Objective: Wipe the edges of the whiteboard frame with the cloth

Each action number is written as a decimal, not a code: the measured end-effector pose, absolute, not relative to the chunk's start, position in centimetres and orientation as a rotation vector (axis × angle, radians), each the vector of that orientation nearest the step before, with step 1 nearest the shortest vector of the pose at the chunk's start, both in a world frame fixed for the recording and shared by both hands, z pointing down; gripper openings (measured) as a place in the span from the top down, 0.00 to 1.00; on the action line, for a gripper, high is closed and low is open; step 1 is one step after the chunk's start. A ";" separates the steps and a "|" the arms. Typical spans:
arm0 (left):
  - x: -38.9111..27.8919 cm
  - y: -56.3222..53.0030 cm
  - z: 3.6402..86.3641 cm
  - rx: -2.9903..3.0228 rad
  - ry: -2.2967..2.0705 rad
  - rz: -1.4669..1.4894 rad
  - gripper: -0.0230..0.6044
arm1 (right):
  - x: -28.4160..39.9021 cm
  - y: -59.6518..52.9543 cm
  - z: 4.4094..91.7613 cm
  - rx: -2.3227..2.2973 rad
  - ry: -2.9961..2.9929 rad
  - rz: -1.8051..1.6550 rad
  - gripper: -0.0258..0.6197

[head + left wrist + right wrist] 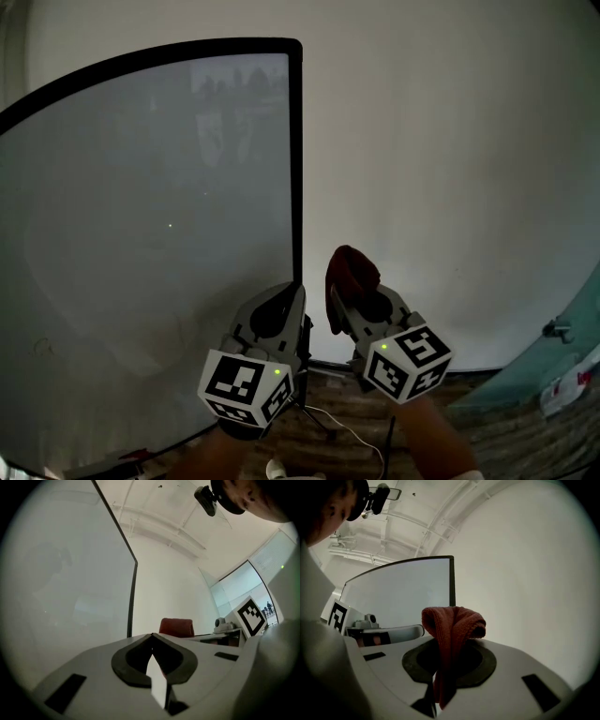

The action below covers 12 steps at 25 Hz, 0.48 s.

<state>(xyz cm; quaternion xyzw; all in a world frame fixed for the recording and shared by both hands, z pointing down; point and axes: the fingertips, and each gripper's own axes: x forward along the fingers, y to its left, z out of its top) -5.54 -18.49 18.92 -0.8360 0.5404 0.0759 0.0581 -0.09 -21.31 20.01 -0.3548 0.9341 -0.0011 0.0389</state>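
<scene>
A whiteboard [141,244] with a thin black frame [296,159] fills the left of the head view; its right edge runs vertically down the middle. My right gripper [345,298] is shut on a dark red cloth [351,273], which bunches above its tips just right of the frame's lower right edge. In the right gripper view the cloth [452,634] hangs folded between the closed jaws, with the frame [451,581] behind it. My left gripper [292,292] is shut with nothing in it, its tips at the frame's lower part; the frame [132,595] and cloth [176,626] show in its view.
A plain white wall [450,169] lies right of the board. Below are a wooden floor [487,431], a white cable [347,433] and a teal glass panel [572,337] at the far right.
</scene>
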 end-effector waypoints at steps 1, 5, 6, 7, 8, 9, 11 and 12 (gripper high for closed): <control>-5.4 -18.0 19.8 -2.542 1.637 0.219 0.95 | 0.2 -20.7 21.1 -1.089 2.870 -0.019 0.87; -5.1 -16.8 22.7 -2.573 1.646 0.182 0.95 | 0.6 -18.8 24.8 -1.072 2.896 -0.081 0.87; -5.1 -16.6 23.3 -2.581 1.648 0.176 0.95 | 0.6 -18.5 25.5 -1.064 2.904 -0.093 0.87; -5.0 -16.3 23.9 -2.587 1.650 0.171 0.95 | 0.6 -18.0 26.1 -1.057 2.912 -0.103 0.87; -5.0 -15.9 24.4 -2.591 1.654 0.171 0.95 | 0.7 -17.6 26.8 -1.052 2.918 -0.110 0.87; -4.8 -15.5 24.9 -2.595 1.658 0.179 0.95 | 0.9 -17.1 27.4 -1.048 2.921 -0.118 0.87; -4.6 -14.7 25.9 -2.600 1.659 0.198 0.95 | 1.4 -16.0 28.7 -1.048 2.920 -0.138 0.87; -4.6 -14.2 26.4 -2.595 1.659 0.198 0.95 | 1.5 -15.6 29.4 -1.050 2.921 -0.149 0.87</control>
